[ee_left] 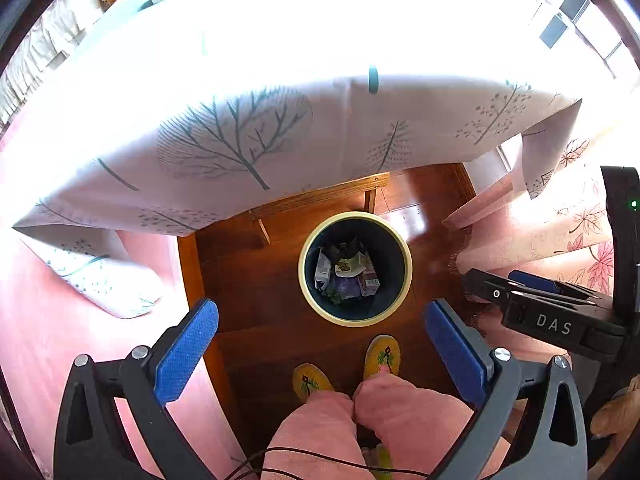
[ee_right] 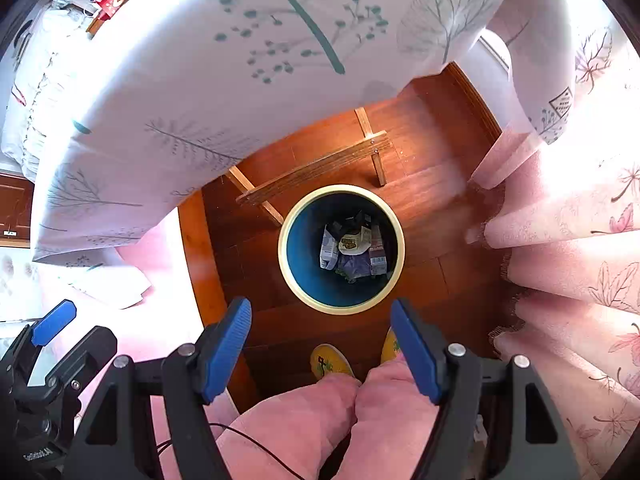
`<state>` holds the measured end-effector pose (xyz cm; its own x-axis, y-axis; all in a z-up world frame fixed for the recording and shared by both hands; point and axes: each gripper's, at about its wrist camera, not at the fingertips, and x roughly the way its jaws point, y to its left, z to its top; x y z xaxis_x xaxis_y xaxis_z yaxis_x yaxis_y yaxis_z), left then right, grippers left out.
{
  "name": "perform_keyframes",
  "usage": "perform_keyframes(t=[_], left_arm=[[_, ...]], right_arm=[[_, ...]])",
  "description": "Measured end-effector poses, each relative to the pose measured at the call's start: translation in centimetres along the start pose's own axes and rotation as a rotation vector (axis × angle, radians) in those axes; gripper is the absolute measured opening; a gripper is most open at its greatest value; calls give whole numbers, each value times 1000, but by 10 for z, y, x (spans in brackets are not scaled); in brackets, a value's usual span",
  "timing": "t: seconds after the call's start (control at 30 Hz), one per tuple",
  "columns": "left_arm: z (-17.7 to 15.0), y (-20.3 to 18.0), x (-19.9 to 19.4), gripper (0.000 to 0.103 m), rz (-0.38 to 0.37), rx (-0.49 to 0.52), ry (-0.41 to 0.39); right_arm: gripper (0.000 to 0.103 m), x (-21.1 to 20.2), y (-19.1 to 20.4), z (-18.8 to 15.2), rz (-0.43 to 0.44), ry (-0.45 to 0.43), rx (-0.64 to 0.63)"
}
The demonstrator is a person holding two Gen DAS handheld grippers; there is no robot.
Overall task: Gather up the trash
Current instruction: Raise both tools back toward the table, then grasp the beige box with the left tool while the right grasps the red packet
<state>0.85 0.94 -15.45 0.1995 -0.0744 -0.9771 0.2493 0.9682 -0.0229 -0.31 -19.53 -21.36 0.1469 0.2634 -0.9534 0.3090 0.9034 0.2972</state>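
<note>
Both hand-held grippers spread and empty above bin.
Left hand-held gripper (ee_left: 320,340), right hand-held gripper (ee_right: 320,344); trash (ee_right: 354,250) inside round bin (ee_right: 286,276) on wood floor (ee_right: 432,208).

We read "DAS" in white capitals on the black body of the right gripper (ee_left: 554,322), seen from the left wrist. Print on the cartons in the bin (ee_right: 289,240) is too small to read.

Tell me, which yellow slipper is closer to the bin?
The slipper on the picture's right in the left wrist view; its toe reaches nearer the bin than the other slipper, which sits farther back.
</note>
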Motion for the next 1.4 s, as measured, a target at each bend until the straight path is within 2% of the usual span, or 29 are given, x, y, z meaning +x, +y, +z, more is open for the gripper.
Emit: perform_keyframes(t=[0.17,0.33,0.63,0.77,0.93,1.13,1.3,1.4], left_arm=[[12,5,-56,102,45,24,-79],[32,16,-103,102,98,-1,-162],[65,35,-153,102,171,-94,-273],[76,39,-159,102,197,-101,-306],[94,49,-163,102,213,-60,-313],[133,88,-156,102,230,5,-319],[189,136,-126,102,158,92,-282],[228,164,-102,102,120,172,-249]], right_arm=[[73,-40,16,8,14,-33,-59],[73,-75,34,30,24,-75,-128],[73,-132,63,81,76,-175,-261],[73,-149,79,98,102,-197,-334],[73,-160,107,116,132,-224,-374],[73,-155,142,142,136,-268,-381],[73,-136,167,171,113,-311,-365],[73,-123,182,192,104,-330,-294]])
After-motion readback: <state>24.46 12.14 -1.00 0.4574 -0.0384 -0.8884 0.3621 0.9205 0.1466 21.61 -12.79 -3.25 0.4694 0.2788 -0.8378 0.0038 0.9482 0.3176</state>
